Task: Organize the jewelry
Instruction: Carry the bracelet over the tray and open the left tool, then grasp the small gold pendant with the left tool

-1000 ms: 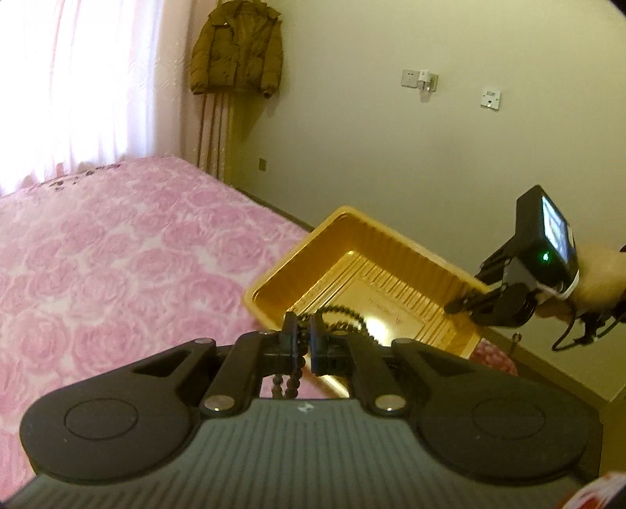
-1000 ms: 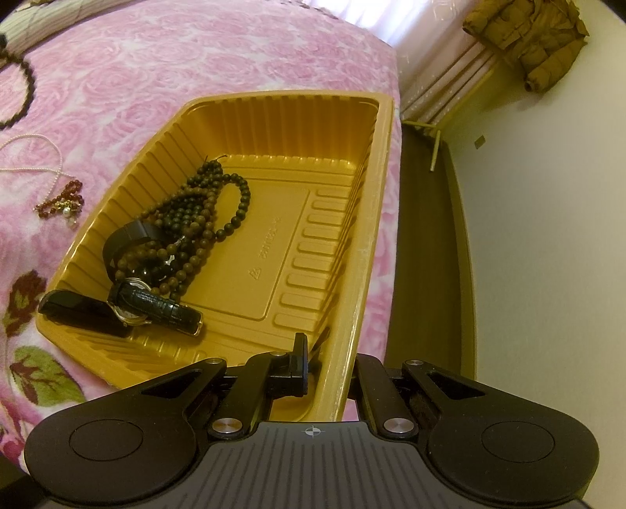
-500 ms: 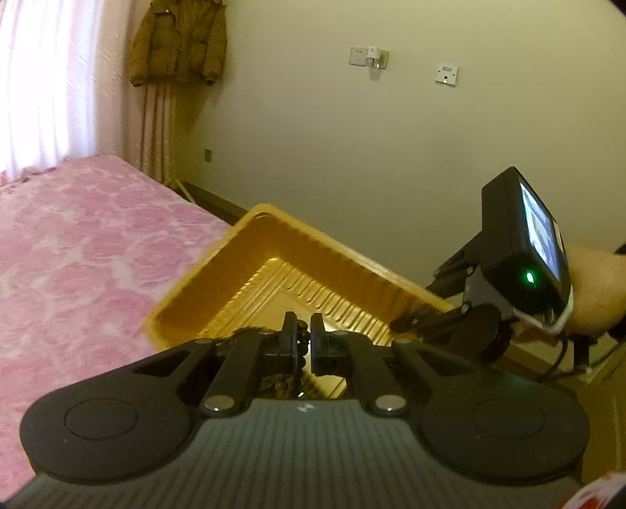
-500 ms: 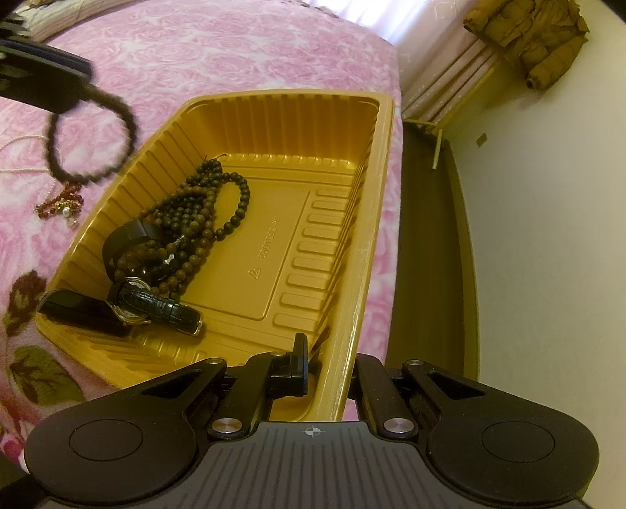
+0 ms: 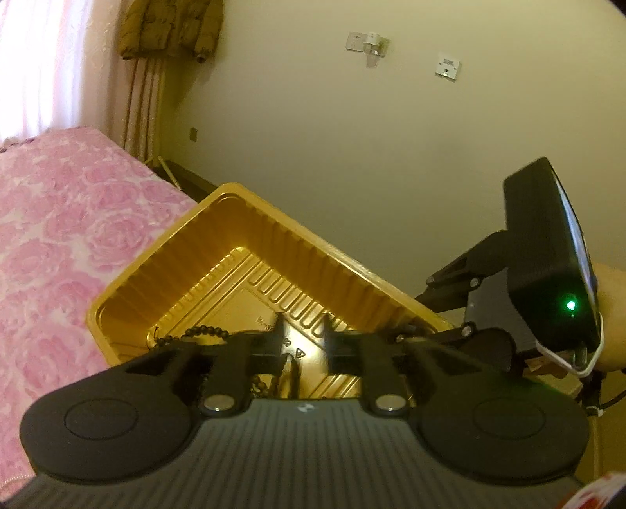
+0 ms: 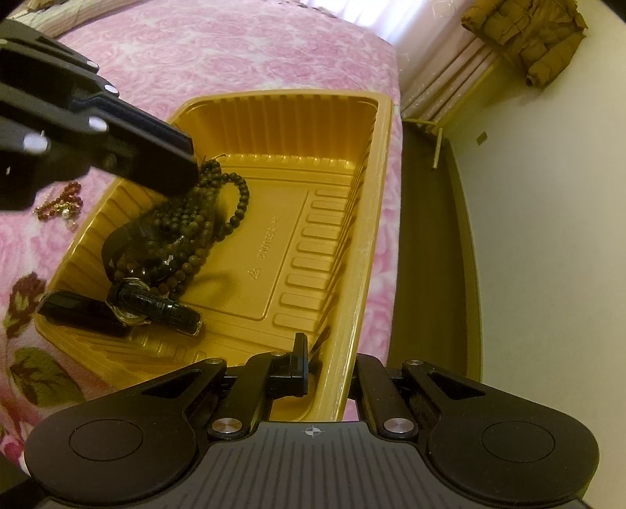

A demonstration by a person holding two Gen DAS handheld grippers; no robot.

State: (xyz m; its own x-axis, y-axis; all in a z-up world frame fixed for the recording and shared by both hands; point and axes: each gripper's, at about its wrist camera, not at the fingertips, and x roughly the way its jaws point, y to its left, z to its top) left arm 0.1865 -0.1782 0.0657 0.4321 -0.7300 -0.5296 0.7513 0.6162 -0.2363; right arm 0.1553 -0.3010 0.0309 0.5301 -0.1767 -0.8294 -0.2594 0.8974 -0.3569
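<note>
Left wrist view: left gripper point(image 5: 303, 333) over the gold tray point(image 5: 164, 250), jaws parting, clear gap between the fingers, nothing pressed between the pads. Dark bead strand point(image 5: 203, 333) just past the left finger, lying low in the tray; more beads glimpsed under the gripper body. Right gripper point(image 5: 461, 336) at the tray's right rim, a hand point(image 5: 610, 313) behind it. Pink rose bedspread point(image 5: 58, 219) under the tray, brown jacket point(image 5: 172, 27) hanging by the curtain.

Right wrist view: right gripper point(image 6: 326, 364) pinched tight on the gold tray's point(image 6: 375, 219) near rim, one finger inside the wall, the other outside. Left gripper point(image 6: 184, 156) above the tray's left side, right over the heap of dark bead strands point(image 6: 195, 227). Black-strapped watch point(image 6: 156, 309) in the near left corner, touching the beads. Red bead piece point(image 6: 58, 203) out on the bedspread point(image 6: 234, 51), just beside the tray.
</note>
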